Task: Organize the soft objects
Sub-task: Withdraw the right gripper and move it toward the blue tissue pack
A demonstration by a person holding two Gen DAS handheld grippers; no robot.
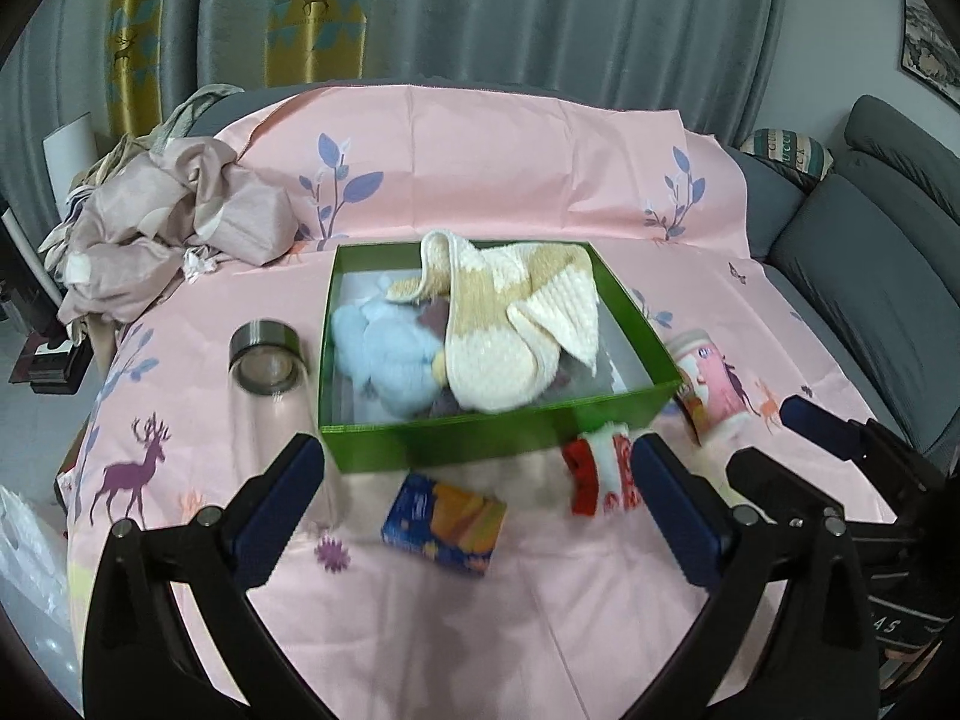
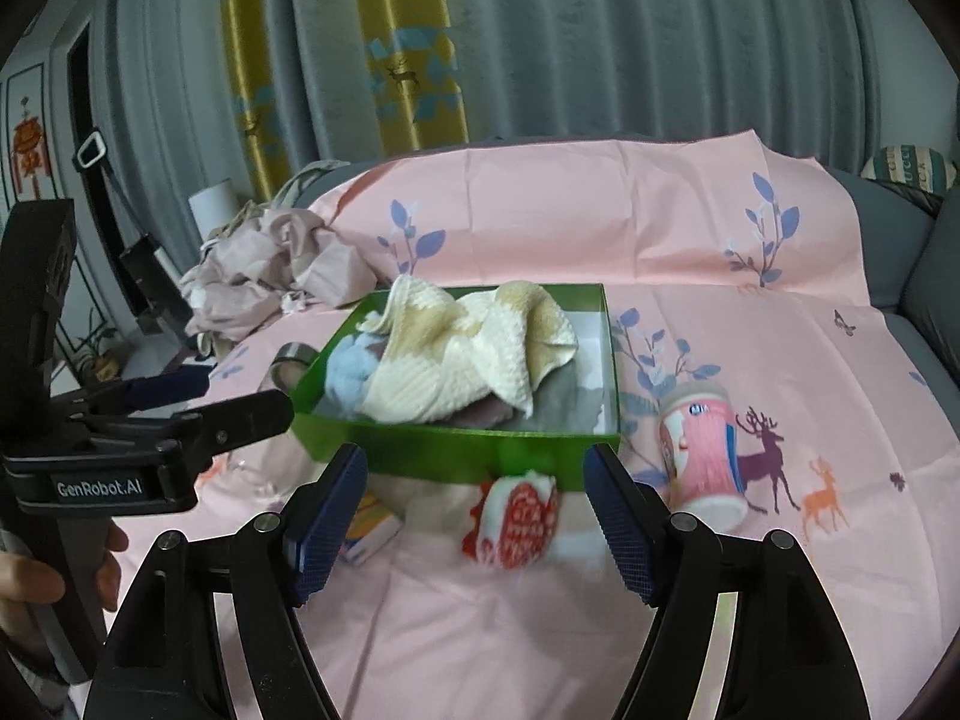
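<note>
A: Start at the fingers. What have they got?

B: Nothing. The left gripper (image 1: 474, 480) stands spread wide, blue pads apart, with only the pink printed bedsheet (image 1: 540, 630) and a small blue-and-orange carton (image 1: 444, 523) showing in the gap. The right gripper (image 2: 477, 516) is parted too, empty, with a red-and-white patterned sock (image 2: 513, 525) lying on the sheet between its tips, untouched.

A: And the soft things?

B: Mostly in the open green cardboard box (image 1: 480, 438). A cream-and-tan knitted scarf (image 1: 498, 324) is heaped there, one fold hanging over the far rim, beside a pale blue fluffy toy (image 1: 378, 354) against the left wall. The sock stays outside, just before the box's near wall.

A: Room to move?

B: Bare sheet lies in front of both grippers. Left of the box a clear glass bottle with a metal cap (image 1: 267, 360) lies close by; at its right corner, a pink printed paper cup (image 2: 705, 450) lies tipped on its side. A crumpled beige cloth pile (image 1: 168, 228) sits at the far left edge; a grey sofa (image 1: 870, 300) borders the right.
</note>
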